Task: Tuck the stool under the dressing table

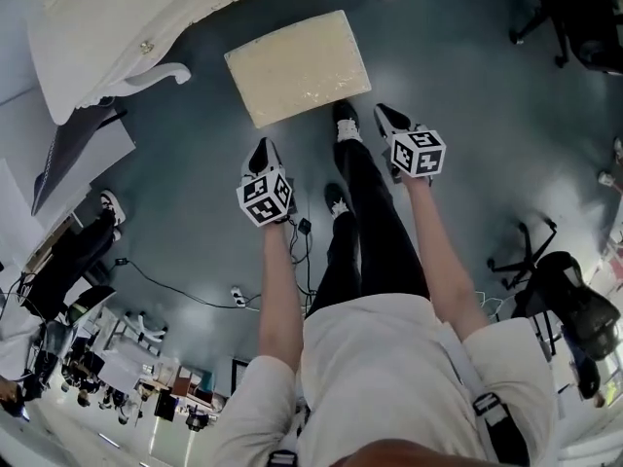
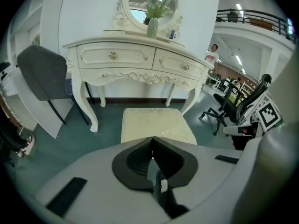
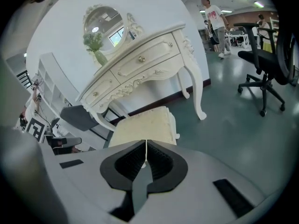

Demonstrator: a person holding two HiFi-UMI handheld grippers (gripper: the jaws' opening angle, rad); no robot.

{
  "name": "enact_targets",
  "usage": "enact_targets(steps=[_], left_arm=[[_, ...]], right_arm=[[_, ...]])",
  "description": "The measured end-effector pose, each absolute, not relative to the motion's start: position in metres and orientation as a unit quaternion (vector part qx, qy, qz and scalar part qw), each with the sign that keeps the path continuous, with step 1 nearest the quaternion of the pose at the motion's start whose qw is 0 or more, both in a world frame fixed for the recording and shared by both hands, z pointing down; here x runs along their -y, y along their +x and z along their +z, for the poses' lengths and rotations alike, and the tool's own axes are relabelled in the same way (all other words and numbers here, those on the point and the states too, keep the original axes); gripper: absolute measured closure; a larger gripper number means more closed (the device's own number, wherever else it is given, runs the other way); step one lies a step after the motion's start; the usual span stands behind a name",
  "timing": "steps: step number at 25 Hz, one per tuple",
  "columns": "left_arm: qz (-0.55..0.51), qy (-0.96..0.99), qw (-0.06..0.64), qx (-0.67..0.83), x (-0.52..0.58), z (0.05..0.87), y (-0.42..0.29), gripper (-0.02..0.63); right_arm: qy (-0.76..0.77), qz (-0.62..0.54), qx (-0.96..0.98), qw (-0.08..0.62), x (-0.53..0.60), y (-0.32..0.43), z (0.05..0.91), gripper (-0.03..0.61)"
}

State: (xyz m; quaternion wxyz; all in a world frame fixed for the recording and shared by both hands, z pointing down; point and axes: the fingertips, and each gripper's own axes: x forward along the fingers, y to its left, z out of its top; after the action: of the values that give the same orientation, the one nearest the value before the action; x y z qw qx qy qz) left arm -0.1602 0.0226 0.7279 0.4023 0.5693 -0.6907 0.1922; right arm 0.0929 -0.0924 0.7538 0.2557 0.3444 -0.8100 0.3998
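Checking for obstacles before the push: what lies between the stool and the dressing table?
Only bare floor lies between the stool and the dressing table, with nothing in the way. The left gripper view shows this stretch.

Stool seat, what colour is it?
The stool seat is plain cream, with no pattern. The head view shows it best.

Bright, even indoor light; strong fisheye warp; dark corners
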Motion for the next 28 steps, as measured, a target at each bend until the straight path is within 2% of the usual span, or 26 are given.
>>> enact_targets(steps=[5, 18, 28], left_arm=[[0.195, 0.598, 0.387, 0.674, -0.007, 0.780, -0.147, 0.598], [0.218, 0.579, 0.421, 0.663, 0.003, 0.908, -0.164, 0.598], [0.195, 0.568, 0.422, 0.679, 0.023, 0.914, -0.178, 0.598]], right_arm=[[0.325, 0.398, 0.819, 0.253, 0.099, 0.087, 0.800, 0.534], [0.272, 0.343, 0.827, 0.354, 0.101, 0.044, 0.921, 0.534], [0.263, 0.312, 0.839, 0.361, 0.122, 0.027, 0.924, 0.535]])
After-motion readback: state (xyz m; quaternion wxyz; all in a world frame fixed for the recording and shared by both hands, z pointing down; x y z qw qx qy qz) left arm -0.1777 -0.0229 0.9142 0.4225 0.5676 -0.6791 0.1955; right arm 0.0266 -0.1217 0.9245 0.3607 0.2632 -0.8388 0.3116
